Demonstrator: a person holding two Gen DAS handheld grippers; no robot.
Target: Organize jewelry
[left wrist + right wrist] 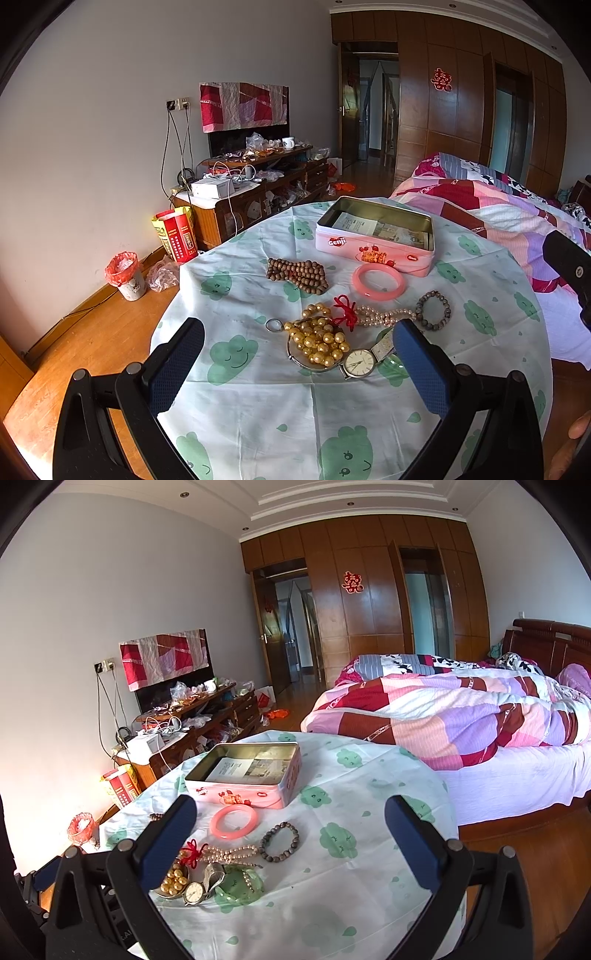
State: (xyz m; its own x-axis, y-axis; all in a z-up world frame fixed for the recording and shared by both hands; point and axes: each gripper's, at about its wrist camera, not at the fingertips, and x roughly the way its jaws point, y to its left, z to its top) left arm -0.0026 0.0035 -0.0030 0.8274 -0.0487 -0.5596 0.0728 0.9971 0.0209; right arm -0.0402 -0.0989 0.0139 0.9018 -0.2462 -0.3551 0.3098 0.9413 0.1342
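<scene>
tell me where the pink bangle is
The pink bangle lies flat on the tablecloth just in front of the open tin, with the wooden beads to its left.

The left gripper (299, 347) hovers with its jaws spread wide, blue-padded fingers (421, 369) pointing toward twelve o'clock and holding nothing. The right gripper (291, 827) is posed likewise, jaws wide apart and empty. In the left wrist view, part of a hand (570, 443) shows at four o'clock.
</scene>
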